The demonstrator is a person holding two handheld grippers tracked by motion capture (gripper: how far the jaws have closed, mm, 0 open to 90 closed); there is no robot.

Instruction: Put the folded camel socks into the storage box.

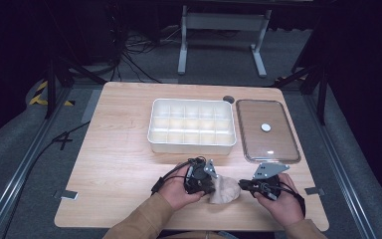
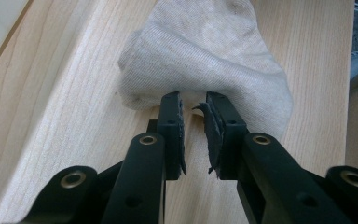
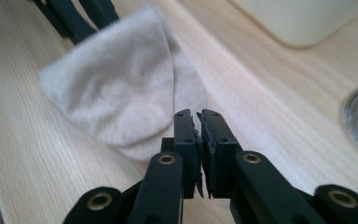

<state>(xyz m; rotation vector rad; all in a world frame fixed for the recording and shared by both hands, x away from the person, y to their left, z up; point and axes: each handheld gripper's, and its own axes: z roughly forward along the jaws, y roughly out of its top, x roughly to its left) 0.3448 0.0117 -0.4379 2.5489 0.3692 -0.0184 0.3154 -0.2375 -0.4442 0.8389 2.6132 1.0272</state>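
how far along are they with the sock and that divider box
Early. Done: the clear lid lies off beside the white divider box, whose compartments look empty. In hand: the beige sock lies bunched on the table near the front edge between the two grippers; the left gripper has its jaws slightly apart at the sock's edge, and the right gripper is nearly shut beside it, gripping nothing. Left: probably folding and placing it in a compartment.

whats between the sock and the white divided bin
Nothing: bare wooden table separates the sock from the bin, as the high view shows.
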